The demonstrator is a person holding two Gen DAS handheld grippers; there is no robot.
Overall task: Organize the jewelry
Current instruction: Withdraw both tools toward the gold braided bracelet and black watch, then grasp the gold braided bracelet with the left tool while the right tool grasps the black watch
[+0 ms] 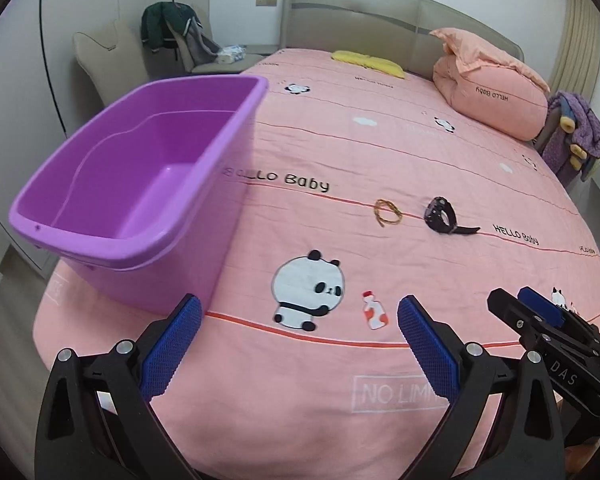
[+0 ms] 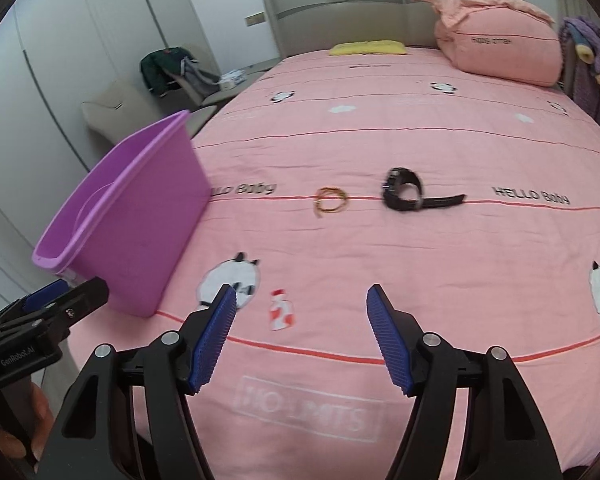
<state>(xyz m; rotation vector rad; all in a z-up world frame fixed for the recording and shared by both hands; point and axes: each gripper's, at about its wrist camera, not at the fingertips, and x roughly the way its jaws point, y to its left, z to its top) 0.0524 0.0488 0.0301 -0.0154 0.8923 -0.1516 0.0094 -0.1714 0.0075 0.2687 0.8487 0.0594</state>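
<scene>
A gold bracelet [image 1: 387,212] [image 2: 331,201] and a black wristwatch [image 1: 444,217] [image 2: 408,195] lie side by side on the pink bedspread, watch to the right. A purple plastic bin [image 1: 148,184] [image 2: 140,216] stands on the bed's left side, with nothing showing inside it. My left gripper [image 1: 300,316] is open and empty over the near part of the bed, next to the bin. My right gripper [image 2: 302,304] is open and empty, short of the bracelet and watch. Each gripper shows at the edge of the other's view.
A pink pillow [image 1: 496,92] [image 2: 500,44] and a yellow cloth [image 1: 368,62] [image 2: 368,47] lie at the headboard end. A beige chair with clothes [image 1: 168,40] [image 2: 168,68] stands left of the bed. Purple clothing [image 1: 576,136] hangs at the right.
</scene>
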